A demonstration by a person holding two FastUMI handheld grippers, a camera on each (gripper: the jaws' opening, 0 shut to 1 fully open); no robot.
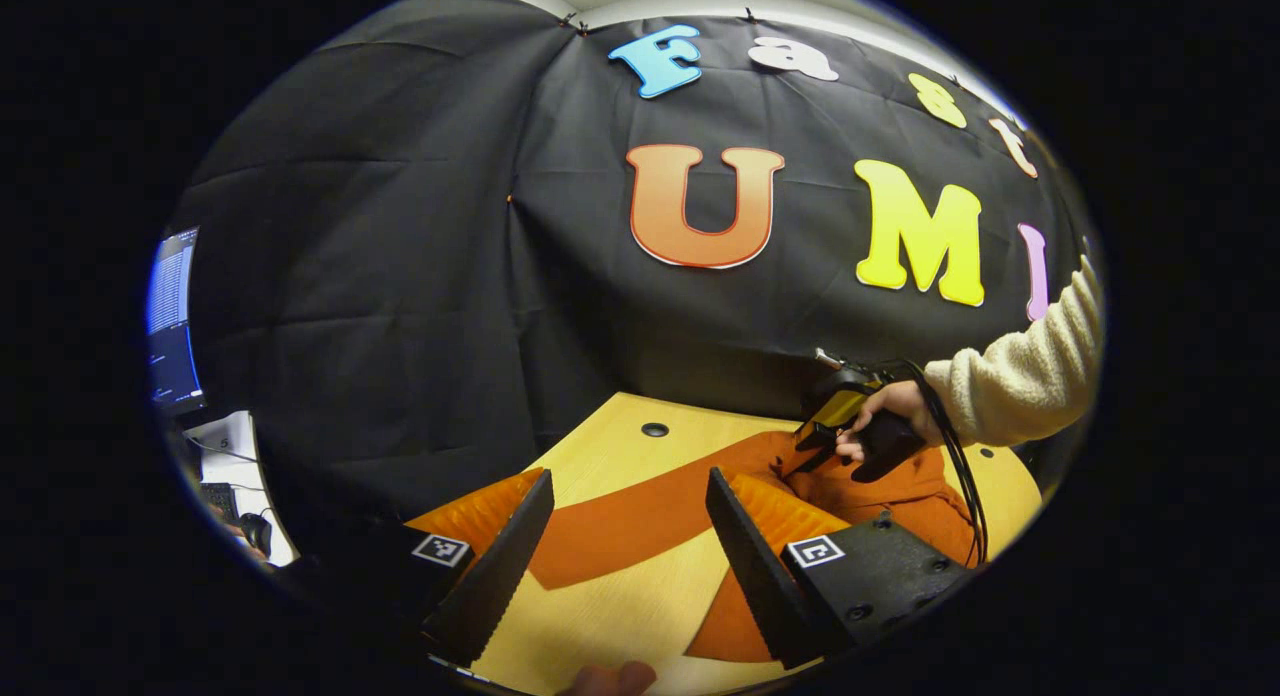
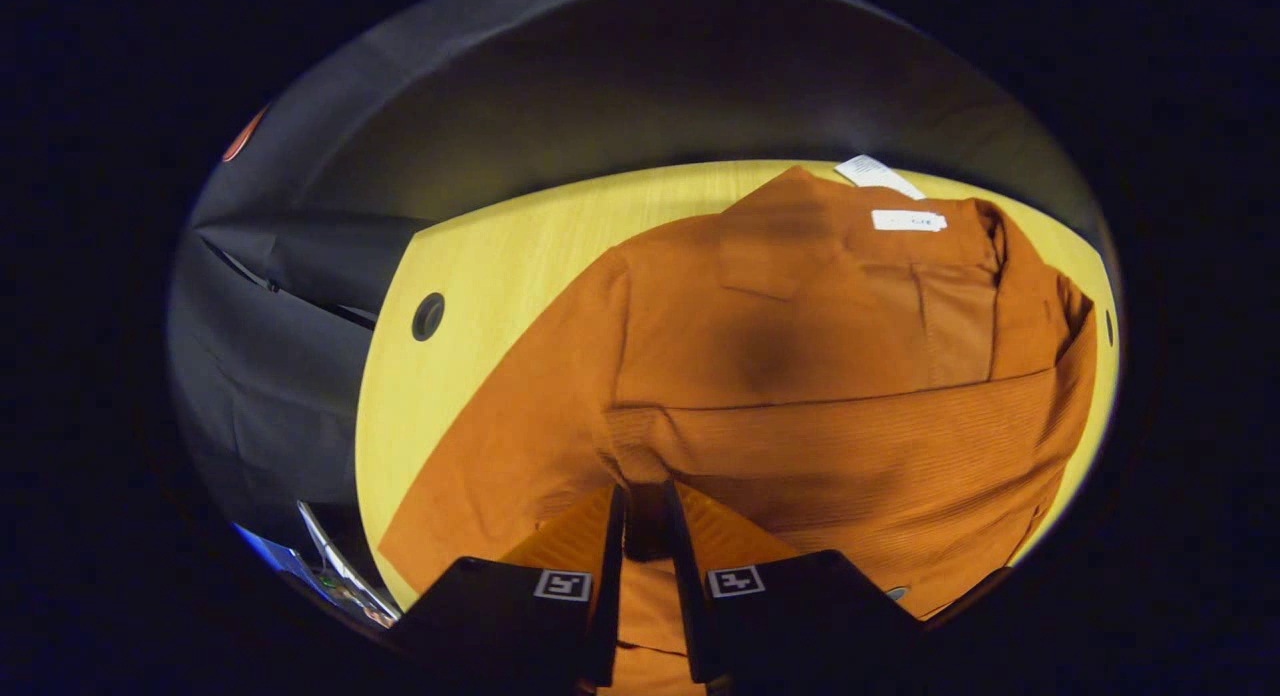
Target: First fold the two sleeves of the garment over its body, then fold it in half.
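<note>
An orange garment (image 2: 780, 346) lies spread on the yellow table (image 2: 480, 266), its white neck label (image 2: 905, 219) at the far end. One sleeve (image 2: 850, 436) lies folded across the body, and its end sits between the fingers of my right gripper (image 2: 645, 501), which is shut on it. In the left gripper view, my left gripper (image 1: 630, 476) hangs open above the other sleeve (image 1: 620, 526), which stretches flat over the table (image 1: 610, 446). A hand in a cream fleece sleeve holds the right gripper (image 1: 850, 426) down on the bunched garment (image 1: 900, 491).
A round cable hole (image 2: 428, 316) is set in the tabletop near its far left edge. The black cloth wall (image 1: 450, 306) stands close behind the table. A monitor (image 1: 172, 321) and a desk stand off to the left.
</note>
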